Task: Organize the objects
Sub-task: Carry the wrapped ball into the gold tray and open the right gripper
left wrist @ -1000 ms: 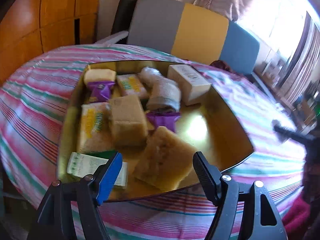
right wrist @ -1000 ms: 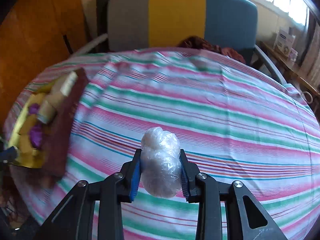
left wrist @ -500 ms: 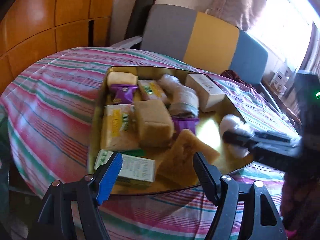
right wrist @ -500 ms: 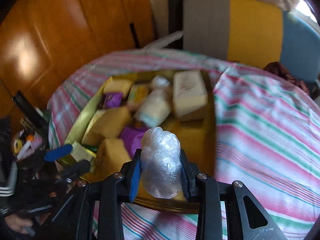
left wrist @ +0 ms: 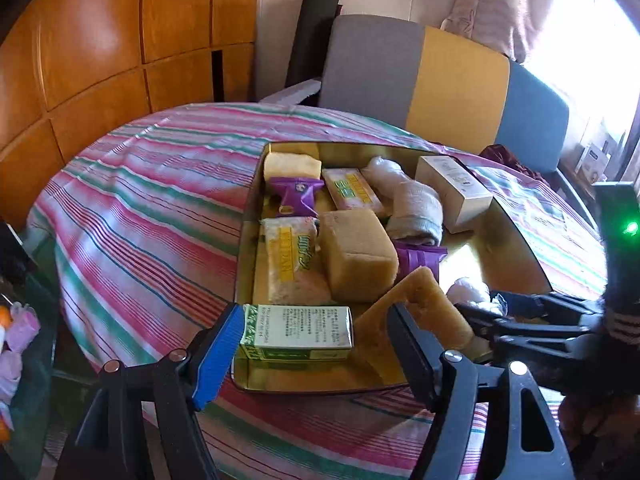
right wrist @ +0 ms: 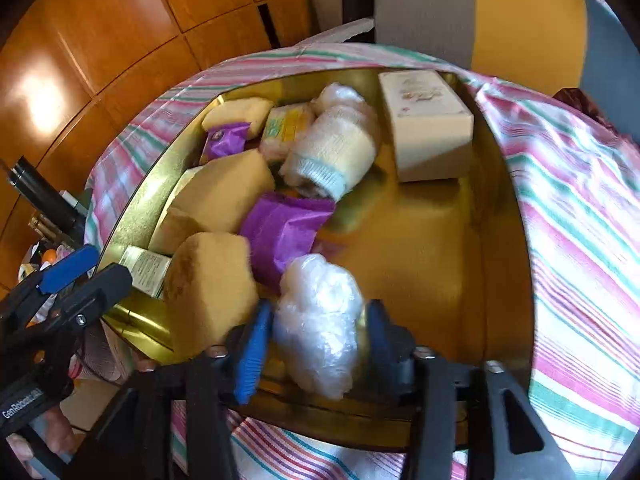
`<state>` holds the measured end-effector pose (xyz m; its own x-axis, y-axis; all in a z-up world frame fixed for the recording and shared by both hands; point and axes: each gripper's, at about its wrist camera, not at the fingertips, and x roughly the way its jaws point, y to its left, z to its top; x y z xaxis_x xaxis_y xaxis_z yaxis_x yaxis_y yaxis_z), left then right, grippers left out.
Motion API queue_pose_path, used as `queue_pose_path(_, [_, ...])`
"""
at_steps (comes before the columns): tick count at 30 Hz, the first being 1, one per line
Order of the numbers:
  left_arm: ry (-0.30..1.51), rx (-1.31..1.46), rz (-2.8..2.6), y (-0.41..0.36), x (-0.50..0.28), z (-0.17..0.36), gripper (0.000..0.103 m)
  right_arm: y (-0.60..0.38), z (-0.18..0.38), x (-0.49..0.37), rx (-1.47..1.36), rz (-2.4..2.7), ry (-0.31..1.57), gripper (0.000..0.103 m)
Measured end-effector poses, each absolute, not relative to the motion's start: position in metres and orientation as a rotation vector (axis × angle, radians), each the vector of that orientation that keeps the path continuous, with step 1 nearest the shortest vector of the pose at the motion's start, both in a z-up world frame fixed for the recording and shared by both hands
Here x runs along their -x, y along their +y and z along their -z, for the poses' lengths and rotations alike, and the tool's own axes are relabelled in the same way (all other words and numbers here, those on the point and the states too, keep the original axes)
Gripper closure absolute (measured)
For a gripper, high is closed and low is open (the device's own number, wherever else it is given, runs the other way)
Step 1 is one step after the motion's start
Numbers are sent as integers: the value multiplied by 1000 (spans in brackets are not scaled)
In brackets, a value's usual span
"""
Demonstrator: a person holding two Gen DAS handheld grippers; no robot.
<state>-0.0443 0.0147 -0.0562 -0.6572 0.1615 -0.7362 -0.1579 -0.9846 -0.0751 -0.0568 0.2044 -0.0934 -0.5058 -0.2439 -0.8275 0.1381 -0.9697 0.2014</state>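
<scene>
Left wrist view: my left gripper [left wrist: 316, 344] hangs wide and empty at the bottom, over the gold tray [left wrist: 516, 236].

Right wrist view: my right gripper [right wrist: 316, 340], jaws opening, releases the plastic-wrapped bundle [right wrist: 320, 320] at lower centre onto the tray. I judge placing is under way; next I should lift clear.

The tray [right wrist: 500, 208] is glossy gold metal. A striped woven cloth [left wrist: 160, 208] covers the worktop. The bundle [right wrist: 320, 320] is crinkled clear plastic; the sponges [left wrist: 356, 256] look porous and matt. Wood panels [left wrist: 100, 40] behind shine, varnished.
</scene>
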Motion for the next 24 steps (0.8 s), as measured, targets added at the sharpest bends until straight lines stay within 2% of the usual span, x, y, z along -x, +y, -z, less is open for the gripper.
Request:
queue_pose_path(3, [18,1172,-2759,14,40,49,29,207,83,51,-1359,2565,-210,34])
queue_pose_path(4, [20,1157,-2766,14,38,47,29,207,79,48,-1340,2588,-211,23])
queue_pose_path(6, [13,1135,-2775,13,35,41,29,208,70,40,-1291,2628,-203,17])
queue_pose_path(13, [34,1086,-2853,14,20,22,27,207,43,9,-1177,2794,-133,10])
queue_pose_path(24, [13,1072,-2861,14,3,9,27,210,26,-18,-1152,3011,-42,7])
